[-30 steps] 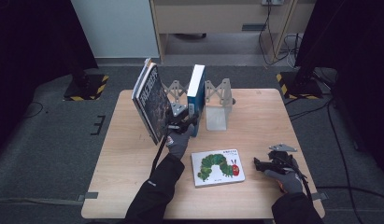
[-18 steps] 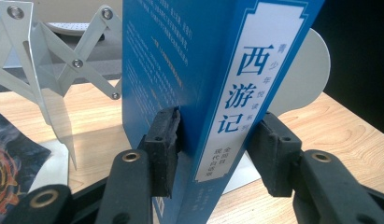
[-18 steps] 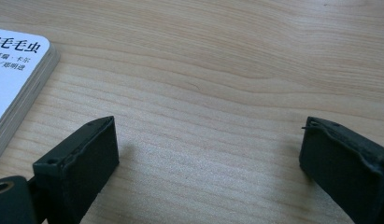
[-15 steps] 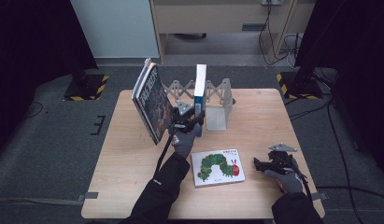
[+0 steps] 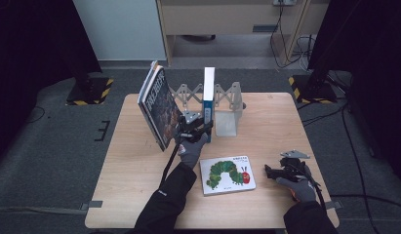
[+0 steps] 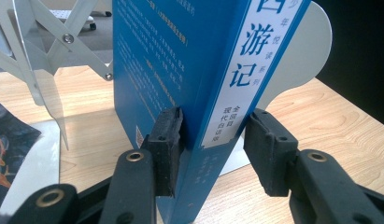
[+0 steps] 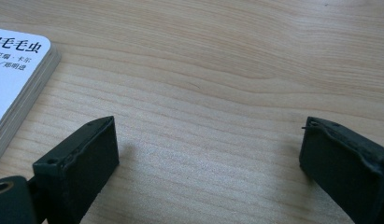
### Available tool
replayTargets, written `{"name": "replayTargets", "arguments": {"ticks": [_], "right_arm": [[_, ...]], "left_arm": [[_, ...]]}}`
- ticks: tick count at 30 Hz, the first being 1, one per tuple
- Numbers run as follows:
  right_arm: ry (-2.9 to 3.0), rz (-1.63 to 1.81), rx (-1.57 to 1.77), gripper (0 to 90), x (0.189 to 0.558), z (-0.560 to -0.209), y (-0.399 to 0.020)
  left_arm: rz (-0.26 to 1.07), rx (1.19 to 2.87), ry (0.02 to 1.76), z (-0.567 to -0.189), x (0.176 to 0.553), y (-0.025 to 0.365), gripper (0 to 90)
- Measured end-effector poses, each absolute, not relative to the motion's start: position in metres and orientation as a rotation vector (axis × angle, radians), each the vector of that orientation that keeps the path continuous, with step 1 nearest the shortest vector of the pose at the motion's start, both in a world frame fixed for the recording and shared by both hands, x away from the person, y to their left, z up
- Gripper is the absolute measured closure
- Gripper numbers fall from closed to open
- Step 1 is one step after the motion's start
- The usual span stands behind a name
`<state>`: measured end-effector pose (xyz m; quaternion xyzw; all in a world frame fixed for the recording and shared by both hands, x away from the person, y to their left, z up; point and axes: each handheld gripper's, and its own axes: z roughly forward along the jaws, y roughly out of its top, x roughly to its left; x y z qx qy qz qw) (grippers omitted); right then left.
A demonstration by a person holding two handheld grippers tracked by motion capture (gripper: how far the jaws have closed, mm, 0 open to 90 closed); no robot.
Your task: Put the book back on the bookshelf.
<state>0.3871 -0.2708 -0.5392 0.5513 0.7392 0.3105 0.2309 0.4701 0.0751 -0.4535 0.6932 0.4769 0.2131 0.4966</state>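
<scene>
Setting: wooden table on grey carpet, dark curtains at both sides.
High view: blue book stands upright in the metal bookend rack; dark book leans at the rack's left; caterpillar book lies flat.
Left gripper view: left tool straddles the blue book's spine; one pad touches, the other stands clear after the jaws closed a little.
Right gripper view: right tool open, empty, over bare table.
</scene>
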Motion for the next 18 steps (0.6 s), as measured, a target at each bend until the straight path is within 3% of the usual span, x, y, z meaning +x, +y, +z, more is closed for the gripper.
{"name": "replayTargets", "arguments": {"ticks": [18], "right_arm": [[2.035,0.855,1.515,4.8,0.3871,-0.5392,-0.2707]], "left_arm": [[0.503,1.664,1.164,-0.4532,0.4713,0.0680,55.1]]}}
